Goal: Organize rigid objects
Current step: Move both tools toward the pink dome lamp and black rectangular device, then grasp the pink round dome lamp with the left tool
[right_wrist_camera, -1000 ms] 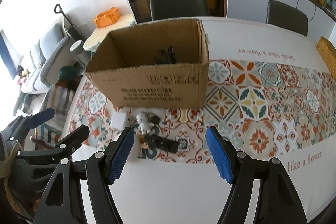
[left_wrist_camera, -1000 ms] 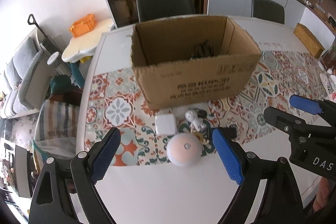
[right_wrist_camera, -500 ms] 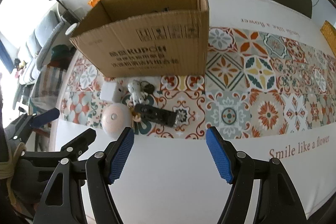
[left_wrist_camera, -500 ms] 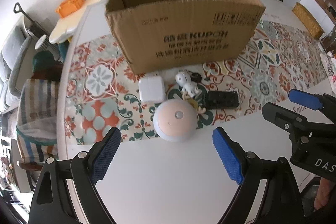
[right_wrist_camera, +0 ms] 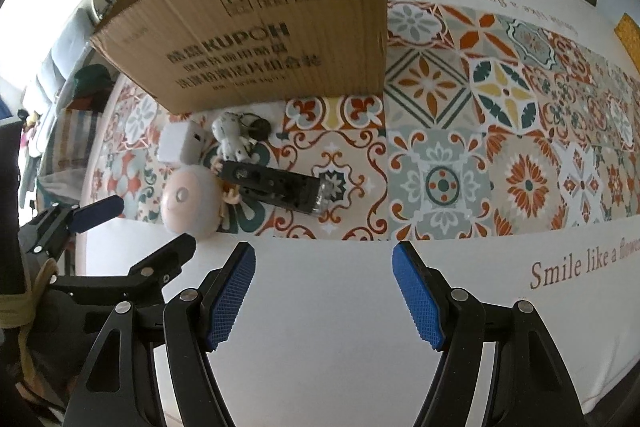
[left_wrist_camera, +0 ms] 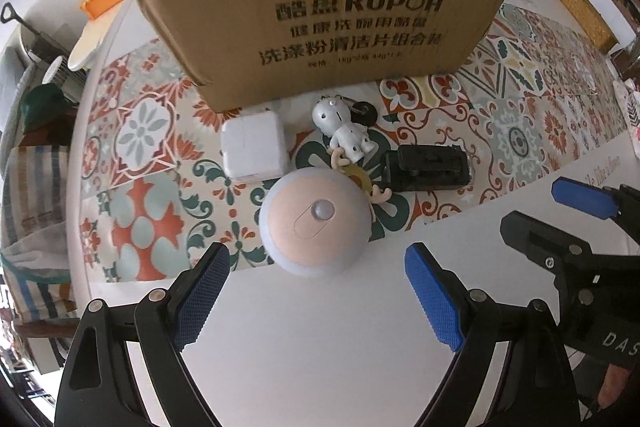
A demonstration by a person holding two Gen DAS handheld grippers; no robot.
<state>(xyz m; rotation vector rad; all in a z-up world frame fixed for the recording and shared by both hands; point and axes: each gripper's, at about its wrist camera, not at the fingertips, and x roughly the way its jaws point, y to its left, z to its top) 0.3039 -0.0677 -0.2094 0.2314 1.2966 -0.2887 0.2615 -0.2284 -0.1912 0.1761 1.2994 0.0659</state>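
Observation:
A brown cardboard box point(left_wrist_camera: 320, 7) stands on the patterned runner; it also shows in the right wrist view point(right_wrist_camera: 256, 27). In front of it lie a white square charger point(left_wrist_camera: 254, 147), a white figurine keychain point(left_wrist_camera: 344, 131), a black rectangular device point(left_wrist_camera: 428, 169) and a round pink-topped dome point(left_wrist_camera: 314, 223). My left gripper point(left_wrist_camera: 316, 301) is open and empty, just short of the dome point(right_wrist_camera: 190, 201). My right gripper point(right_wrist_camera: 324, 301) is open and empty, a little short of the black device point(right_wrist_camera: 276, 187). The charger point(right_wrist_camera: 178, 143) and figurine point(right_wrist_camera: 230, 137) lie beyond it.
The white table point(right_wrist_camera: 320, 327) carries a tiled runner point(right_wrist_camera: 480, 155) that stretches right. A woven basket point(left_wrist_camera: 584, 11) sits far right. Chairs stand behind the table. The table's left edge drops to a striped bag point(left_wrist_camera: 32, 219) and furniture below.
Both grippers have moved forward and down toward the objects in front of the box. The box now fills the top of both views. Both stay open.

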